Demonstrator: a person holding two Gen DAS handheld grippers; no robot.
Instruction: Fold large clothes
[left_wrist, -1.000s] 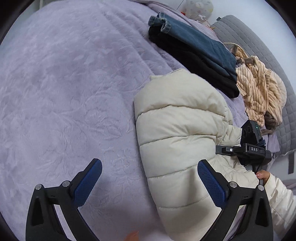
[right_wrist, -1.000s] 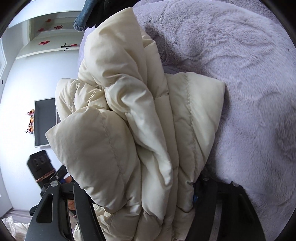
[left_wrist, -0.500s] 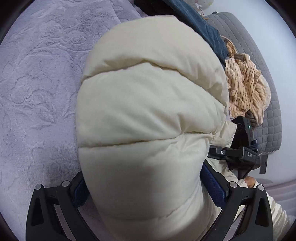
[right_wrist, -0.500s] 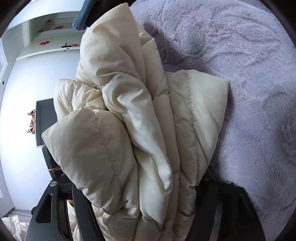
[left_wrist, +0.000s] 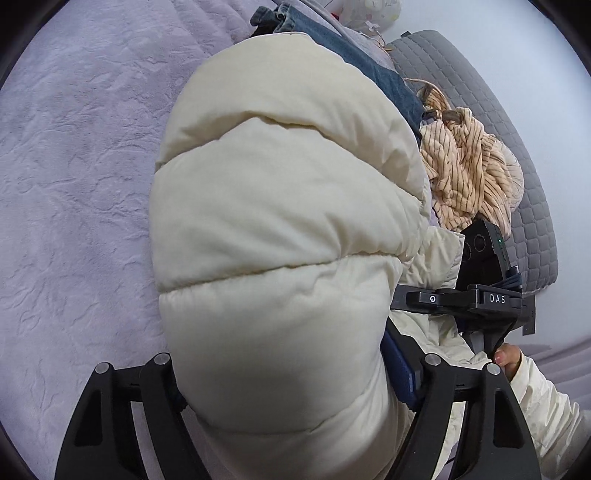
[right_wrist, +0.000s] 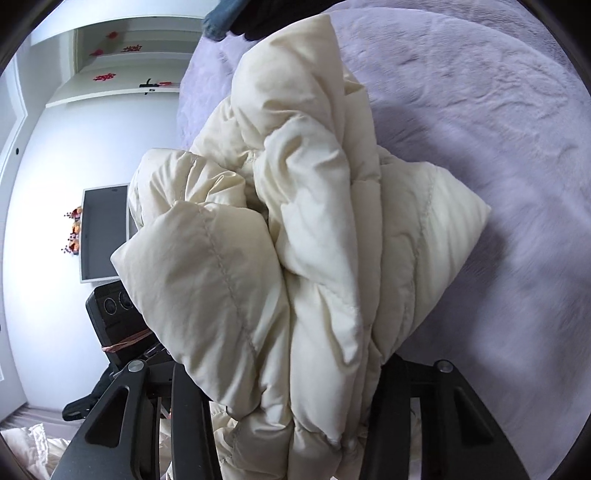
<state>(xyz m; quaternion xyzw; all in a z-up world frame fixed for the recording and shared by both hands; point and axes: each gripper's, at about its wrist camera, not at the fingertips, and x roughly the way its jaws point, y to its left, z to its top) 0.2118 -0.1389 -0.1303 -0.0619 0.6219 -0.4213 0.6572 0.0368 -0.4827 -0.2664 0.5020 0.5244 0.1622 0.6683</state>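
The cream puffer jacket (left_wrist: 280, 236) is already bundled into thick layers above the purple bed cover (left_wrist: 81, 155), with both the left gripper (left_wrist: 288, 398) and right gripper (right_wrist: 288, 398) closing on its folds, so tidying and setting down seem left.

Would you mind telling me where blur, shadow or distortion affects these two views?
Left wrist: fisheye bends the bed edges; the puffer jacket looks soft close to the lens. Right wrist: the jacket casts a shadow on the blanket; the lower right is motion-smeared.
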